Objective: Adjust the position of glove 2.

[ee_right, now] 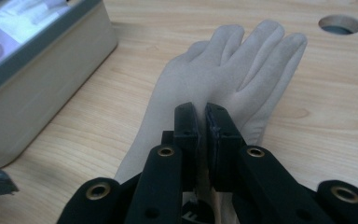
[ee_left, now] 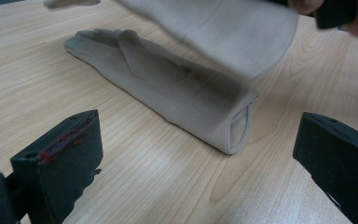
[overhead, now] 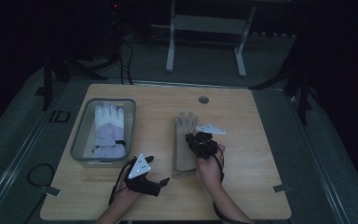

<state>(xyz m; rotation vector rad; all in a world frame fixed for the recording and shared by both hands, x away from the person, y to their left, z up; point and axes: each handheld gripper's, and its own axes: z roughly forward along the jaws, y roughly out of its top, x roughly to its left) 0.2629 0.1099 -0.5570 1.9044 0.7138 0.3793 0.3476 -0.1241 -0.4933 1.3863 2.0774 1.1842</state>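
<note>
- My right gripper (ee_right: pixel 203 122) has its jaws pressed together on a beige, soft-fabric glove (ee_right: pixel 223 70), pinching it near the palm; in the left gripper view this glove (ee_left: pixel 223 28) hangs lifted and blurred above the worktop.
- A second beige fabric glove (ee_left: pixel 168 88) lies flat on the pale wooden worktop (overhead: pixel 242 116) directly under the lifted one, cuff opening towards my left gripper.
- My left gripper (overhead: pixel 156 183) is spread wide, jaws well apart, holding nothing, low over the worktop just beside the flat glove's cuff.
- To the left stands a clear, grey-rimmed plastic bin (overhead: pixel 80 135) with a white and lilac padded winter glove (overhead: pixel 108 130) already lying in it.
- My reading: the step in hand is picking up the beige pair, top glove first, probably to carry it across into the bin.
- Next move as I judge it: raise the right gripper until the pinched glove hangs free of the lower one, then swing it left over the bin rim. The left gripper could close on the flat glove's cuff.
- Risk: the limp fabric may drag the lower glove along or catch on the bin edge.
</note>
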